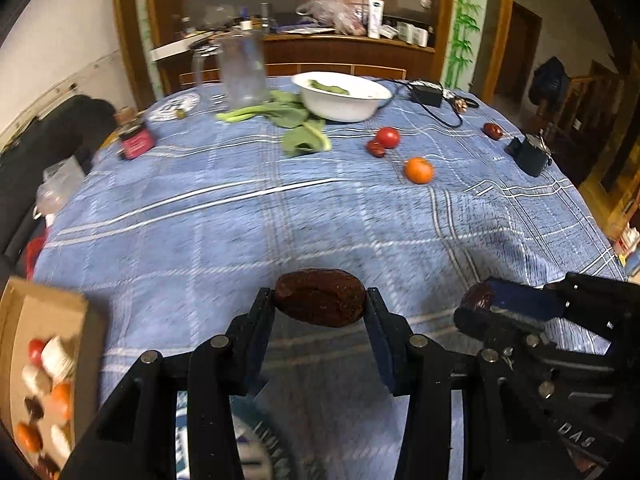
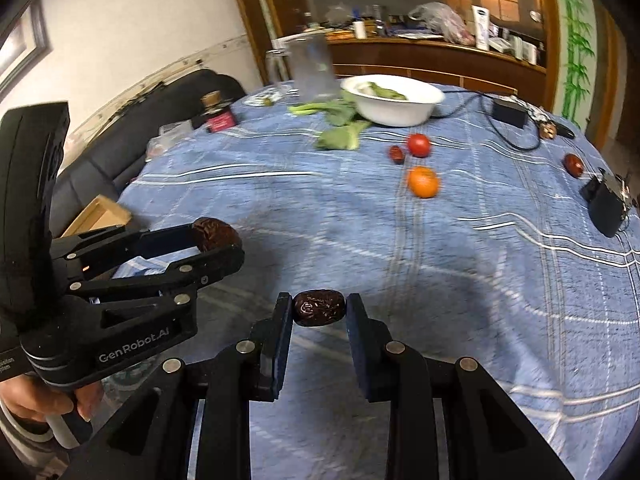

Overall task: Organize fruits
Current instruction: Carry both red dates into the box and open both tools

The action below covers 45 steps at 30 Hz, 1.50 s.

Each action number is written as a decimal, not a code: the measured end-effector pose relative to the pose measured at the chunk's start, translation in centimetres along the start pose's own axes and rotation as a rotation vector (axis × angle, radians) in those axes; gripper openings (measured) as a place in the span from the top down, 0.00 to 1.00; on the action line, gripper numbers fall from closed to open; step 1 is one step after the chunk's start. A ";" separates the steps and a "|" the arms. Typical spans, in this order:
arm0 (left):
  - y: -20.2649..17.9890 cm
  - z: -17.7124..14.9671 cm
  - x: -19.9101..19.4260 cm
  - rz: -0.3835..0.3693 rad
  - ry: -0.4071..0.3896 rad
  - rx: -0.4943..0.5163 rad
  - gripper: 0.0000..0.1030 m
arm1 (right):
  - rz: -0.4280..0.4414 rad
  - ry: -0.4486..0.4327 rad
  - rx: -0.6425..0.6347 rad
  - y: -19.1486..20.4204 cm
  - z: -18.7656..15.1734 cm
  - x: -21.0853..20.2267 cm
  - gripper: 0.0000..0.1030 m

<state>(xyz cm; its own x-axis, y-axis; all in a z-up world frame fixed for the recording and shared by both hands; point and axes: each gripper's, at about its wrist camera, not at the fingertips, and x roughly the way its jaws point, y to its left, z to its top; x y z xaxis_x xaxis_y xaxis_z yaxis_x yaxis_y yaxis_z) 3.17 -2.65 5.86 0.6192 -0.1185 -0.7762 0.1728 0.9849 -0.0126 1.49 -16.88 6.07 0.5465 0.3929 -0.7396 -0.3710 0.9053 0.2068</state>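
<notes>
Left wrist view first: the left gripper (image 1: pixel 320 304) is pinching a date (image 1: pixel 319 297) end to end, long axis running straight across between the pads, hanging just above the blue cloth (image 1: pixel 240 220). The box (image 1: pixel 44 308) with the sorted fruit sits low on the left, near this gripper, so I'd say the left hand is the nearer one and the drop is a short swing to that side, nothing in between as far as I can see. The right gripper (image 1: pixel 476 304) pokes in from the right, clamped on its own smaller date (image 1: pixel 478 295). Still loose further out on the cloth: a tomato (image 1: pixel 389 137) touching another date (image 1: pixel 375 148), an orange (image 1: pixel 419 170) near them, and a lone date (image 1: pixel 492 130) off right by a black block (image 1: pixel 530 154). White bowl (image 1: pixel 340 96), greens (image 1: pixel 296 120) and a glass jug (image 1: pixel 242 68) are at the far side, well out of the way. Right wrist view: the right gripper (image 2: pixel 319 308) is nearly closed on its date (image 2: pixel 319 307), again held crosswise. The box (image 2: pixel 98 216) is off to the left beyond the left gripper (image 2: pixel 218 240), which is the thing in the way, so I'd guess the left unloads first. The person's hand (image 2: pixel 40 396) holds that gripper's handle. Everything's a bit blurry.
</notes>
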 end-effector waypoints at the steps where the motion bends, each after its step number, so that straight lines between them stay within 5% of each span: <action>1: 0.5 -0.4 -0.6 0.009 -0.004 -0.009 0.57 | 0.005 -0.002 -0.007 0.9 -0.3 -0.2 0.71; 28: 12.9 -11.1 -12.8 0.146 -0.083 -0.160 0.57 | 0.183 0.006 -0.207 18.4 -4.6 -1.0 0.70; 45: 23.1 -18.5 -17.8 0.220 -0.005 -0.310 0.57 | 0.317 0.027 -0.335 26.0 -5.5 -0.7 0.70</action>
<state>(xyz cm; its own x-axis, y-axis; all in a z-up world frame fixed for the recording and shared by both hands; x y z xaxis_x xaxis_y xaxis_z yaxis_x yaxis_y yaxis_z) -18.05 24.57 7.76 0.6197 0.0998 -0.7784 -0.2038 0.9783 -0.0368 -12.68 5.47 8.48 0.3488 0.6339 -0.6903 -0.7414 0.6372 0.2105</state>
